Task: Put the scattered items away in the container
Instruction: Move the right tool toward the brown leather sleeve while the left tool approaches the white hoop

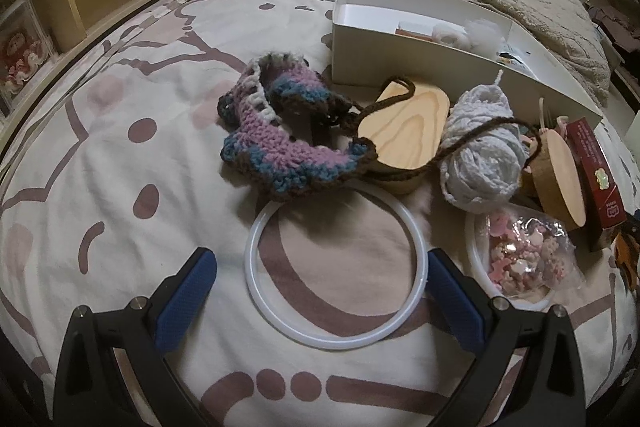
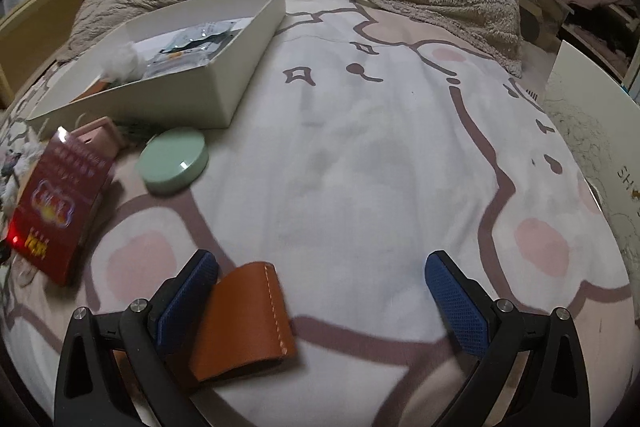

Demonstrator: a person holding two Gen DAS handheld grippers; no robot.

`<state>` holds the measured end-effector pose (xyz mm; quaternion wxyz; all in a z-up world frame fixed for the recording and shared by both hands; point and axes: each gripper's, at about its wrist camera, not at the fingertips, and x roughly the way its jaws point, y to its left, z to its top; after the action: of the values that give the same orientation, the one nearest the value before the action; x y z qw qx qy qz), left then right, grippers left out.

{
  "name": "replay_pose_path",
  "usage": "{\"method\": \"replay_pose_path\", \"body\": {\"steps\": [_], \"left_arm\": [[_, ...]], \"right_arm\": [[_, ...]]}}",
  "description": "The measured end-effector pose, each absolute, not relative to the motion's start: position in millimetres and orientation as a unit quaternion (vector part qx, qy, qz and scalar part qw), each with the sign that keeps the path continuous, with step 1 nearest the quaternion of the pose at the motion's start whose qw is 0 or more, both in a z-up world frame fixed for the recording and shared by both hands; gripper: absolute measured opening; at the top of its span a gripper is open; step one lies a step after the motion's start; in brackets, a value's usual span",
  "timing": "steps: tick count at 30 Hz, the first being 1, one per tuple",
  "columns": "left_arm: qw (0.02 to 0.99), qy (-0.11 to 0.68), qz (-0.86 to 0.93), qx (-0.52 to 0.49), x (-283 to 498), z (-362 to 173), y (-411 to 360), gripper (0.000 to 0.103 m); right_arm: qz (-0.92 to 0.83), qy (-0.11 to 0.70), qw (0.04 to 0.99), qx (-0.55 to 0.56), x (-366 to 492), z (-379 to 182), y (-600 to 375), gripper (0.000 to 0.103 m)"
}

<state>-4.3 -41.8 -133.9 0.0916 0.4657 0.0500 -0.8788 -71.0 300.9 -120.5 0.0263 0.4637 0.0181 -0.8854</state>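
Craft items are seen scattered on a bed beside a white box (image 1: 400,67).
A white ring (image 1: 335,274) is straddled by the released left tool (image 1: 320,267); a brown leather piece (image 2: 244,323) lies against the released right tool (image 2: 320,267).

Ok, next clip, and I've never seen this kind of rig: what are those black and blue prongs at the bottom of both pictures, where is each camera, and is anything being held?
The prongs are the fingers of two hand-held grippers; a person carries one in each hand. Each picture comes from a fisheye camera on a gripper, looking forward along its fingers.

The left wrist view shows the left gripper open, its fingers either side of a white ring lying on the bed sheet. Beyond it lie a crocheted piece, a wooden lid, grey yarn, a bag of pink beads and a red box. The white container sits behind, already holding a few things.

The right wrist view shows the right gripper open over the sheet, with a brown leather piece beside its left finger and a green round case ahead. Nothing is gripped.
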Motion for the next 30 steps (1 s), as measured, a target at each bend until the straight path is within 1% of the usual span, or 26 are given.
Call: {"method": "replay_pose_path", "body": {"steps": [5,10,14,16,19,23,27,30], "left_arm": [[0.096,0.049,-0.878,0.466,-4.9,-132.9,-41.4,0.103],[0.096,0.050,-0.877,0.467,-4.9,-132.6,-41.9,0.103],[0.095,0.050,-0.878,0.467,-5.6,-132.8,-42.1,0.103],[0.096,0.050,-0.878,0.467,-5.7,-132.7,-42.0,0.103],[0.094,0.048,-0.878,0.467,-5.9,-132.6,-41.8,0.103],[0.090,0.045,-0.880,0.464,-7.0,-132.1,-42.0,0.103],[0.093,0.039,-0.882,0.461,-7.3,-131.5,-40.0,0.103],[0.092,0.036,-0.884,0.457,-7.0,-130.7,-38.2,0.099]], "right_arm": [[-0.896,0.011,0.074,0.438,-57.7,-103.1,296.1,0.103],[-0.895,0.082,0.137,0.417,-40.2,-89.7,262.6,0.103],[-0.884,0.148,0.158,0.415,-27.6,-92.5,242.4,0.103],[-0.878,0.173,0.154,0.419,-22.2,-97.5,239.9,0.103],[-0.875,0.185,0.143,0.425,-16.4,-101.2,246.1,0.103],[-0.875,0.182,0.106,0.435,-15.7,-101.7,266.1,0.103],[-0.878,0.159,0.066,0.446,-19.7,-102.2,293.5,0.103],[-0.880,0.149,0.041,0.450,-23.6,-102.4,307.9,0.103]]}}
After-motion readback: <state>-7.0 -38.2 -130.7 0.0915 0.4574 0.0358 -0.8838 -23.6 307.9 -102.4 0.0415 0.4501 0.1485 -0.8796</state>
